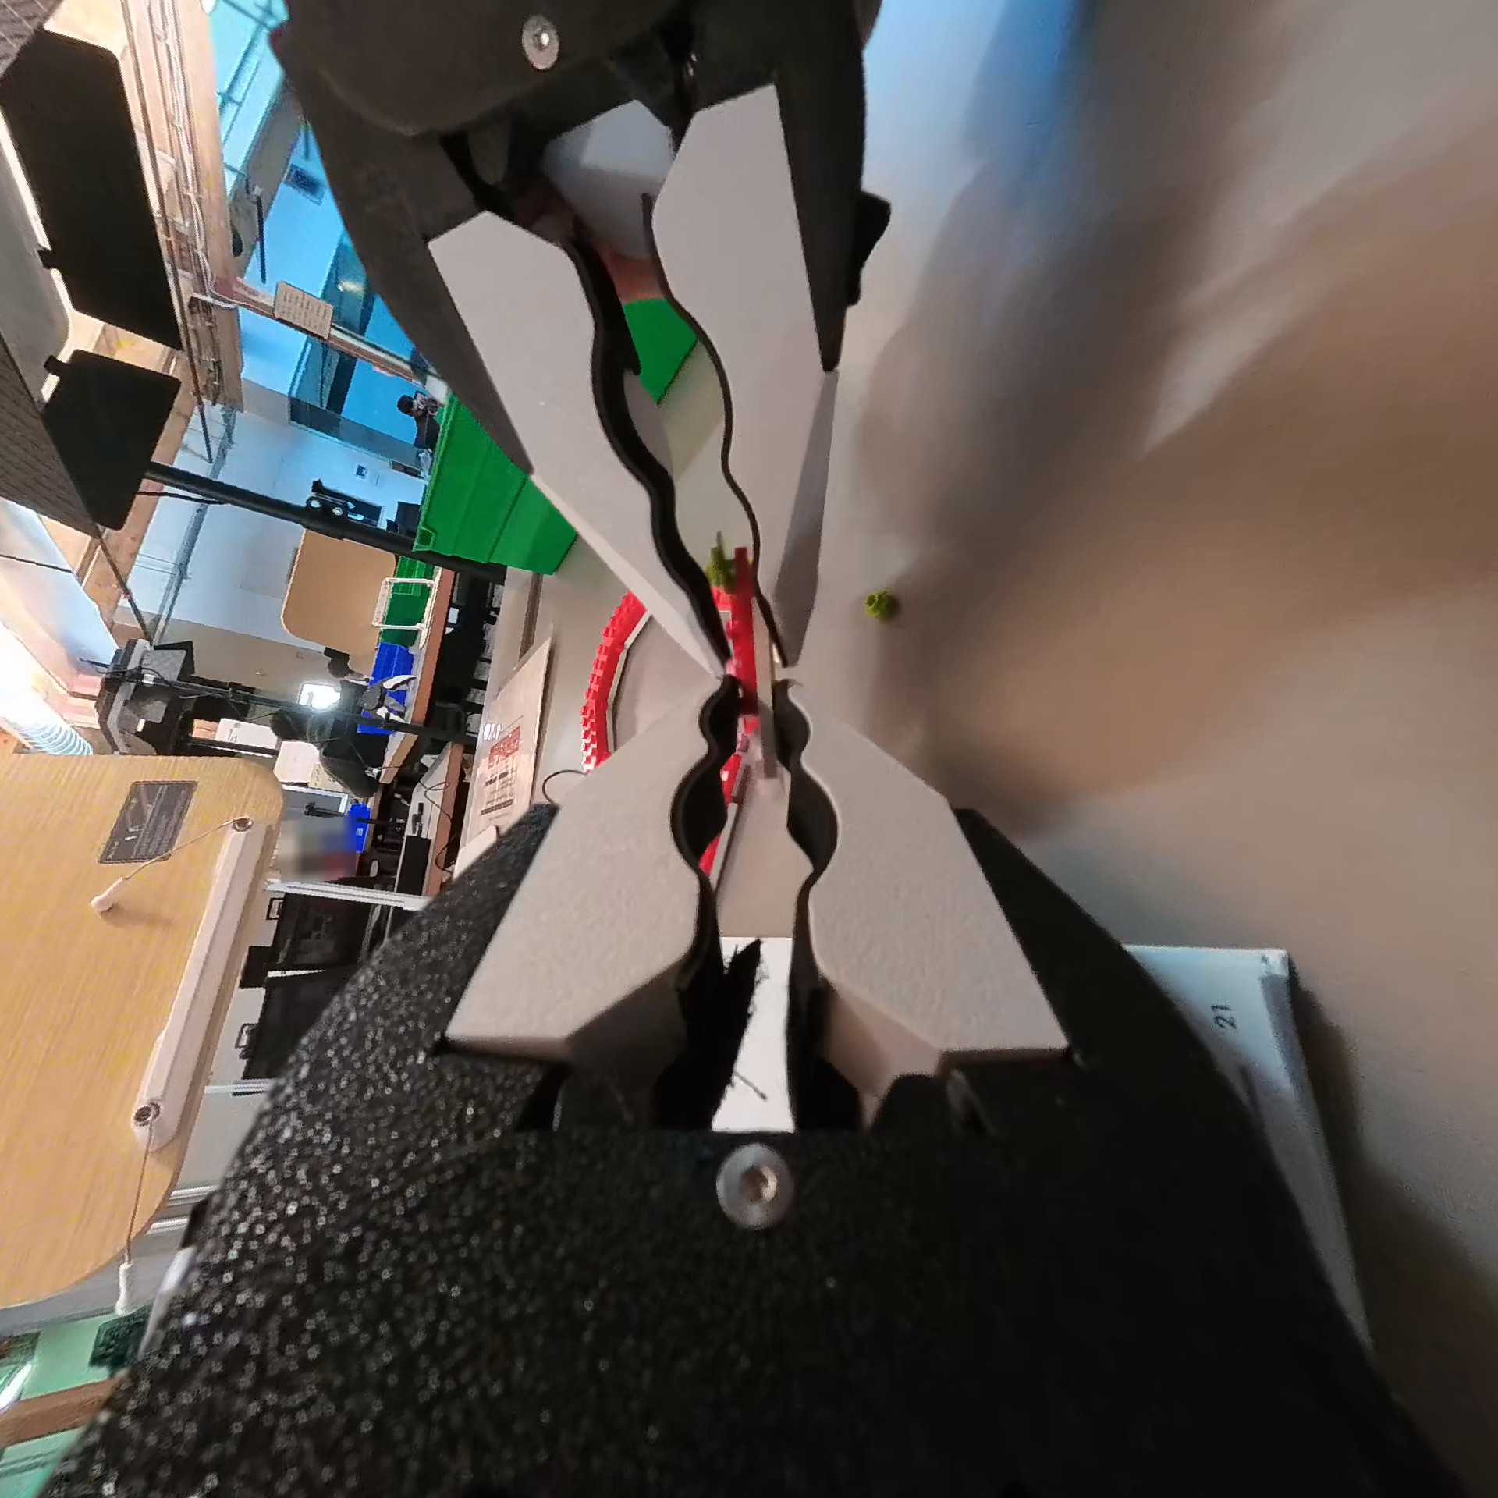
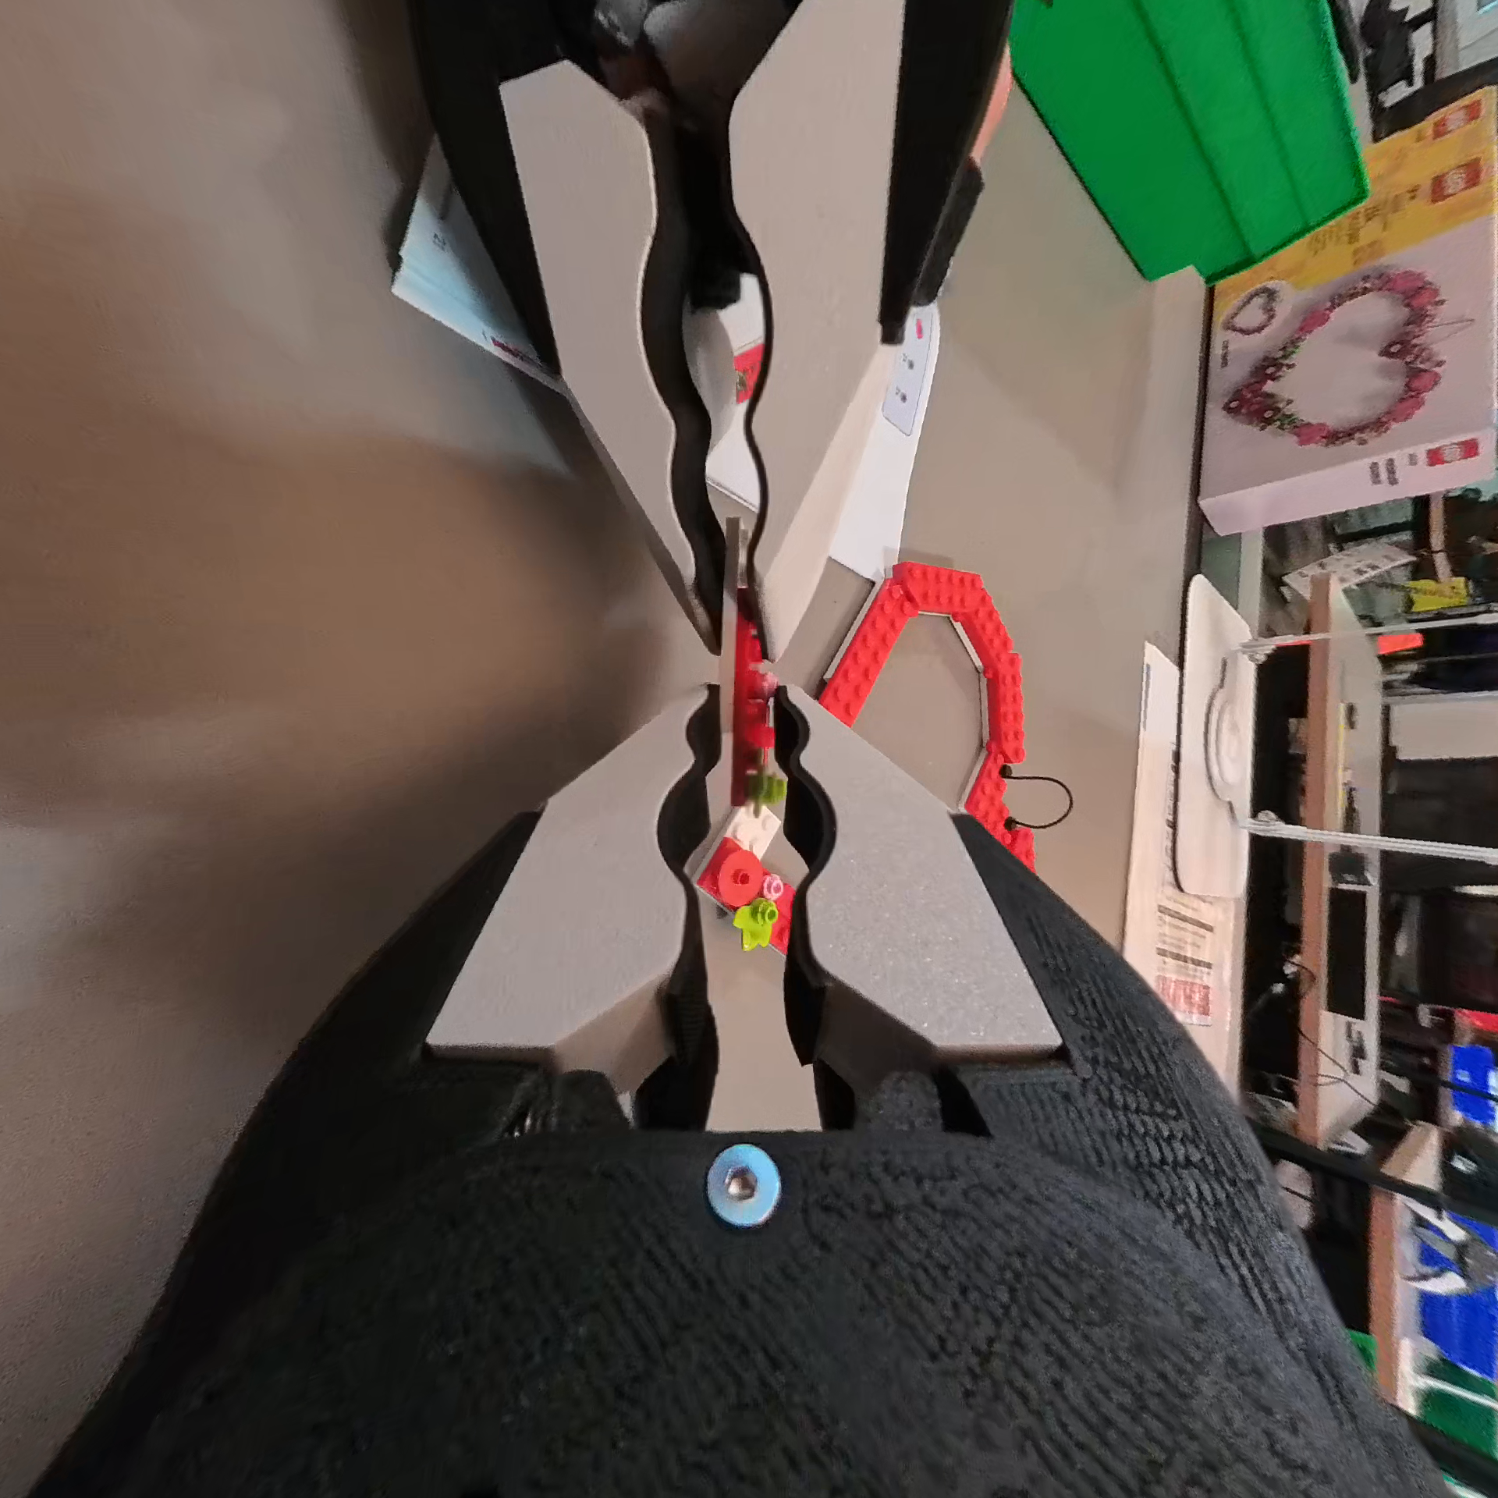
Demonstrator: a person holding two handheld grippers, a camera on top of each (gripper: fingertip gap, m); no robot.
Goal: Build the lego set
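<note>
Both grippers meet tip to tip and are shut on the same red lego strip (image 2: 750, 705), which is held edge-on above the table. In the right wrist view my right gripper (image 2: 746, 693) comes from below and the left gripper (image 2: 734, 640) from above. A lime leaf piece (image 2: 766, 786) sits on the strip. A short red segment with a red round piece, a pink flower and a lime leaf (image 2: 746, 892) shows between my right fingers; I cannot tell whether it is joined to the strip. In the left wrist view my left gripper (image 1: 750, 697) holds the strip (image 1: 742, 616).
A red heart-shaped lego frame (image 2: 1001, 673) lies on the grey table, also in the left wrist view (image 1: 604, 689). A loose lime piece (image 1: 879, 604) lies beside it. A green bin (image 2: 1183, 121), the set's box (image 2: 1346, 365) and an instruction booklet (image 2: 908, 381) stand nearby.
</note>
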